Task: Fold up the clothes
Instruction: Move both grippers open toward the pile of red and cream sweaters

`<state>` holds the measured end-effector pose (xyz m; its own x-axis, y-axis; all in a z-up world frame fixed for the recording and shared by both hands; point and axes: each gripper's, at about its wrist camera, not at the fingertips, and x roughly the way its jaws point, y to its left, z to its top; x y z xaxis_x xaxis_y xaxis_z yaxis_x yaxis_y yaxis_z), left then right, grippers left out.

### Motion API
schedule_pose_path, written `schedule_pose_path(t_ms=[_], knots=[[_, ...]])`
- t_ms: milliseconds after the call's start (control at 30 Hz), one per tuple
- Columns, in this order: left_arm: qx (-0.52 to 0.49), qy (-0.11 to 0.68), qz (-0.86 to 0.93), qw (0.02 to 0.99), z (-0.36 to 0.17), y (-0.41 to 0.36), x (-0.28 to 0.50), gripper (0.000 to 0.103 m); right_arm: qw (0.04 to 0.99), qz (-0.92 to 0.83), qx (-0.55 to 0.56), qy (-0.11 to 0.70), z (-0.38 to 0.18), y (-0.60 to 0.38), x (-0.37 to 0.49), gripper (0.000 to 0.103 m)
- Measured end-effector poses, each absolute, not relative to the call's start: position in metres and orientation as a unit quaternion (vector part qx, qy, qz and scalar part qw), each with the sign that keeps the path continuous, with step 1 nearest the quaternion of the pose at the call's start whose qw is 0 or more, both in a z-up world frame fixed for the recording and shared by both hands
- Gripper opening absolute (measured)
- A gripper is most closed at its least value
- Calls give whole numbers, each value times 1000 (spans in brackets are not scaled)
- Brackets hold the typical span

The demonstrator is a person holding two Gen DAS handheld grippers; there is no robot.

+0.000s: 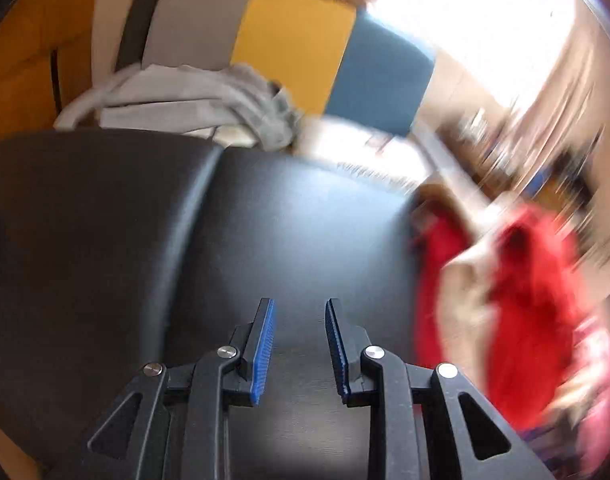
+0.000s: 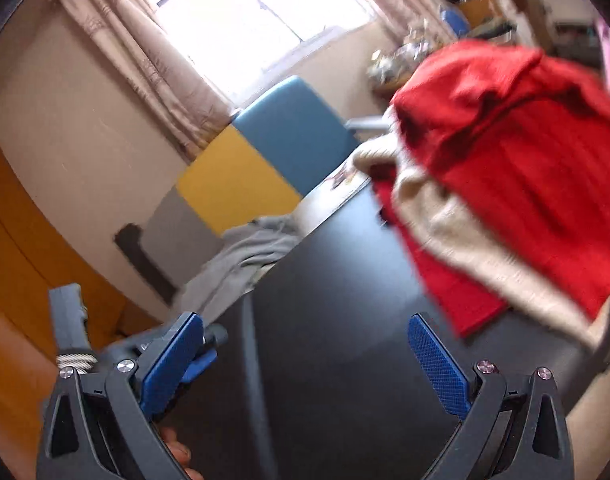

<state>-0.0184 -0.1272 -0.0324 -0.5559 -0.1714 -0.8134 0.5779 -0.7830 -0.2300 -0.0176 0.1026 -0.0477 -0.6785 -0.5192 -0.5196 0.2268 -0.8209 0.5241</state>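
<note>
A red and cream garment (image 2: 517, 184) lies bunched at the right edge of a black tabletop (image 2: 345, 320); in the left wrist view it shows blurred at the right (image 1: 525, 308). A grey garment (image 1: 193, 100) lies crumpled beyond the table's far edge, and also shows in the right wrist view (image 2: 245, 260). My left gripper (image 1: 299, 308) hovers over the black tabletop (image 1: 145, 240), jaws apart and empty. My right gripper (image 2: 305, 340) is wide open and empty, left of and below the red garment. The left gripper's body (image 2: 71, 320) shows at the lower left of the right wrist view.
A seat back with grey, yellow (image 1: 293, 44) and blue panels stands behind the table. A bright window with curtains (image 2: 241, 12) is behind it. Orange wooden furniture (image 2: 21, 220) is at the left. A cluttered shelf (image 2: 477, 16) is at the far right.
</note>
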Motion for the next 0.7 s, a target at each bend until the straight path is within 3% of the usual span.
schedule_pose_path(t_ms=[133, 333, 433, 500, 600, 700], knots=[[500, 181, -817, 224, -106, -122, -56, 25, 190, -892, 354, -209, -61, 94, -24, 103], [446, 134, -859, 212, -106, -101, -91, 27, 169, -877, 407, -190, -100, 94, -50, 103], [422, 119, -874, 207, -108, -92, -98, 40, 164, -875, 417, -182, -113, 96, -59, 103], [429, 109, -876, 194, -109, -89, -111, 58, 160, -878, 418, -170, -117, 96, -64, 103], [439, 88, -876, 181, -117, -83, -124, 72, 156, -876, 425, -166, -125, 97, -66, 103], [439, 91, -876, 178, -121, -86, -124, 73, 153, -871, 435, -168, -133, 97, -67, 103]])
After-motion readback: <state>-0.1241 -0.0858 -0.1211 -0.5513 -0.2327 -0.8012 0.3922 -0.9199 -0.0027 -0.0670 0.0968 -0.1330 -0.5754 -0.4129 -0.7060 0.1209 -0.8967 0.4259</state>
